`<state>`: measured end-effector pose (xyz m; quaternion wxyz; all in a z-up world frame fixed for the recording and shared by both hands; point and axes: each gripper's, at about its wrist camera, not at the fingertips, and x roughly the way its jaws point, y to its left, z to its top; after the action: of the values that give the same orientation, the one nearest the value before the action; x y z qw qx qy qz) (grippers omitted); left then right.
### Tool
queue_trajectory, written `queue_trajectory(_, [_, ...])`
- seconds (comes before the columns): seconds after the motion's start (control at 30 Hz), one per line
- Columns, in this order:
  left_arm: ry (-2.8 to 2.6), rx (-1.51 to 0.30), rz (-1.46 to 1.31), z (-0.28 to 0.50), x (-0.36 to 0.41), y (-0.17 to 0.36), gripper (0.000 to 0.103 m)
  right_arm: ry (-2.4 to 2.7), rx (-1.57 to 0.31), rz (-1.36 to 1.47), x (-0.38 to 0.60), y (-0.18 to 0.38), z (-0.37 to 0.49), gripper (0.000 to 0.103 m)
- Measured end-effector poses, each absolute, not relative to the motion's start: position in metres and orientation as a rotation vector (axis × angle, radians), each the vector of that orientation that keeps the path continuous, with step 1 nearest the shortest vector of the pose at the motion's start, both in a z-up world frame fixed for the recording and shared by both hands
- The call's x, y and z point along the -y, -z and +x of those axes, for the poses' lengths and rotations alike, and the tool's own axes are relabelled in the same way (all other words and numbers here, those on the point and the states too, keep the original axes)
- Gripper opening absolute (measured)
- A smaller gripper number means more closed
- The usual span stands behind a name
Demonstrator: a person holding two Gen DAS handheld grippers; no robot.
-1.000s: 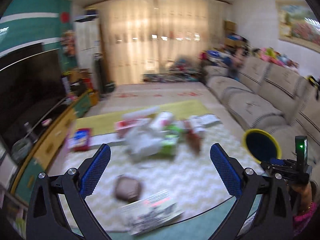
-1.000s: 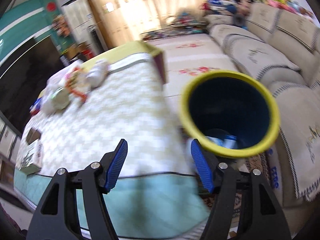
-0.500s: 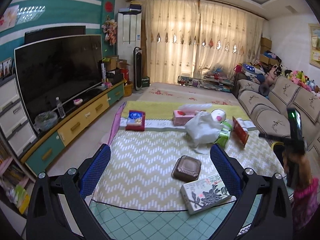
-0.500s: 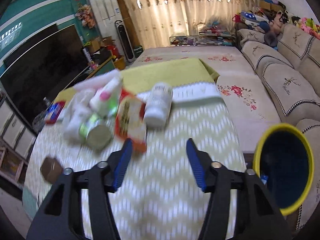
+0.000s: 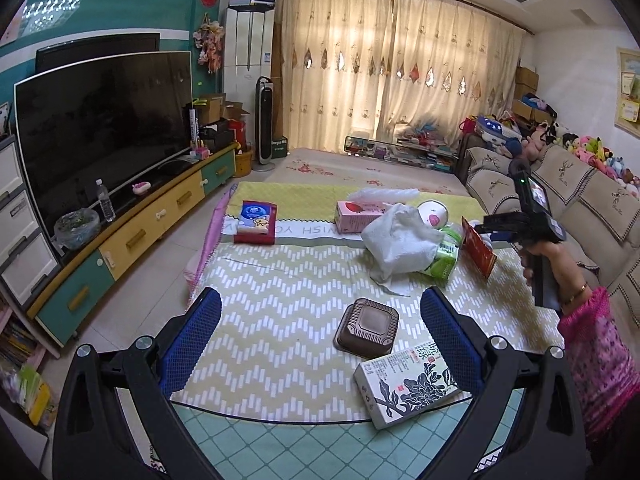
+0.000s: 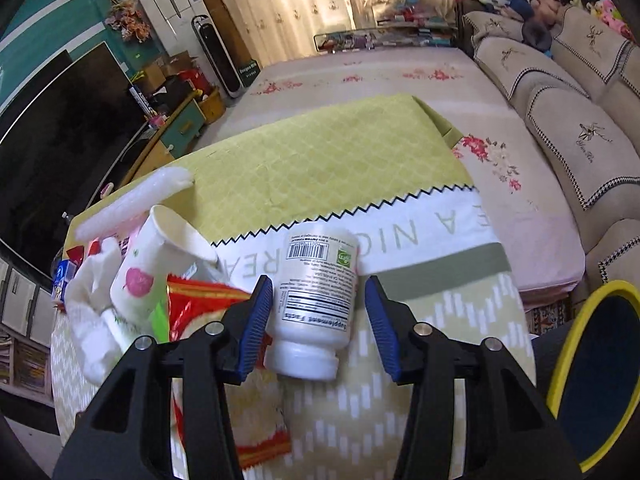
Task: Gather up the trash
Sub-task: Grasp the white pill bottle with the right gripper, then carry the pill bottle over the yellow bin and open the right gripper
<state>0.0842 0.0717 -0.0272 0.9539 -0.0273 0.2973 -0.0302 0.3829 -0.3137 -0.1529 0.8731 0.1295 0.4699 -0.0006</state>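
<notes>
Desk [image 5: 280, 320], covered by a zigzag-patterned cloth, fills the lower half of both views; a sofa [image 5: 592, 200] runs along its 3 o'clock side and a television [image 5: 104, 120] stands at 9 o'clock.

Bin [image 6: 596, 384], dark inside with a yellow rim, sits off the desk edge at 4 o'clock in the right wrist view.

Trash cluster, far half of the desk: a white bag [image 5: 400, 240] lies crumpled against a green carton [image 5: 444, 260]; a red packet [image 6: 200, 304] and a paper cup [image 6: 160, 256] lie just at 9 o'clock of the bottle.

Bottle [image 6: 316, 300], white, lies on its side with its cap toward the camera.

Right gripper [image 6: 320, 320]: the blue pads stand apart on either side of the bottle; a gap shows at the right pad, while contact at the left pad cannot be told. A hand [image 5: 548, 264] in a pink sleeve carries it.

Left gripper [image 5: 320, 340]: pads wide apart, nothing between them, held above the near desk edge.

Box [image 5: 408, 384], printed with dark flowers, lies at 5 o'clock of a brown tray [image 5: 368, 328], the two touching.
</notes>
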Motion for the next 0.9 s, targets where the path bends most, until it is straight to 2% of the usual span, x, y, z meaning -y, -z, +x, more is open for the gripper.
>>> queue_trajectory(0.3, [0.080,-0.627,-0.060,0.095,-0.064,0.037,0.098,0.003,-1.070,0.305,0.307,0.173,0.412,0.047])
queue_trajectory(0.5, [0.081,-0.629,-0.056,0.096,-0.059,0.038,0.098,0.007,-1.044,0.320,0.307,0.172,0.410,0.045])
queue_trajectory(0.9, [0.113,-0.641,-0.050,0.096,-0.041,0.045,0.098,-0.049,-0.866,0.367,0.348,0.118,0.293,0.045])
